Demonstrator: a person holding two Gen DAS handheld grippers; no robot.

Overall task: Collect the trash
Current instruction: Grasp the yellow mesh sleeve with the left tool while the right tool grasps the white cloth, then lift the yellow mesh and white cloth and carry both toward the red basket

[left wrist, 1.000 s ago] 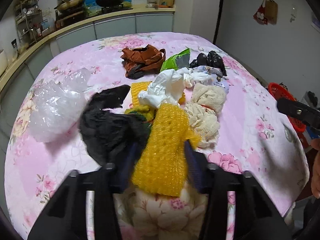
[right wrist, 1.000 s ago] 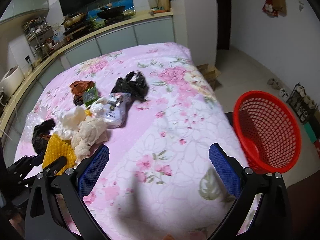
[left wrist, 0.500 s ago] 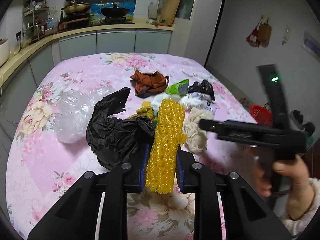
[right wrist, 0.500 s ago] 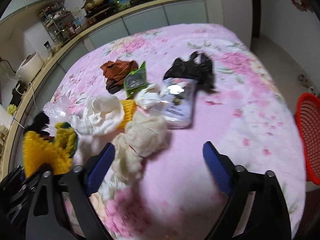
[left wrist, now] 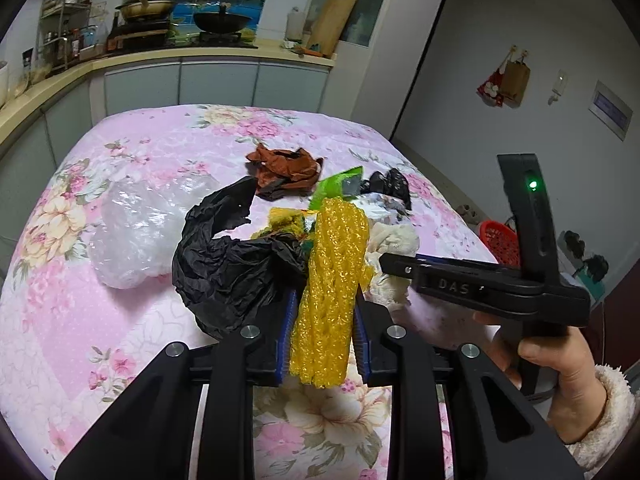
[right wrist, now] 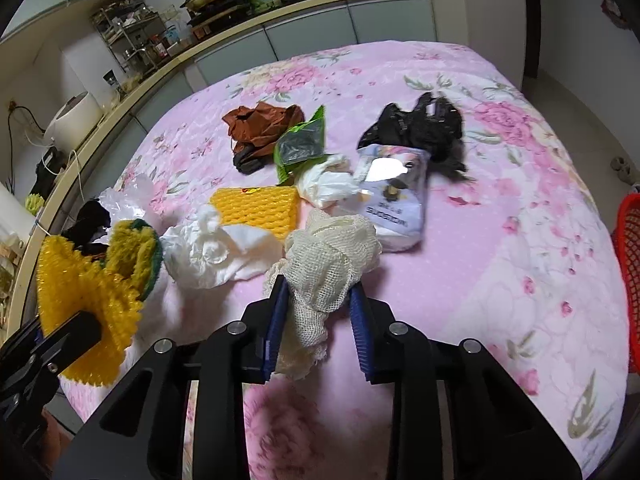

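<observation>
On the bed (right wrist: 520,240) lie two yellow foam nets (right wrist: 256,208), two black plastic bags (right wrist: 416,128), two white crumpled papers (right wrist: 208,252), one brown bag (right wrist: 260,128), one green packet (right wrist: 300,144), one cream mesh cloth (right wrist: 332,264), and one clear plastic bag (left wrist: 132,232). One red basket (right wrist: 630,280) stands beside.

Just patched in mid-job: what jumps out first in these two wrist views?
The left claw is clamped on a bright yellow foam net, with a crumpled black plastic bag just to its left. The right claw is closing on a cream mesh cloth at the near edge of the trash pile on the pink floral tablecloth. A red basket waits off the table's right edge.
</observation>
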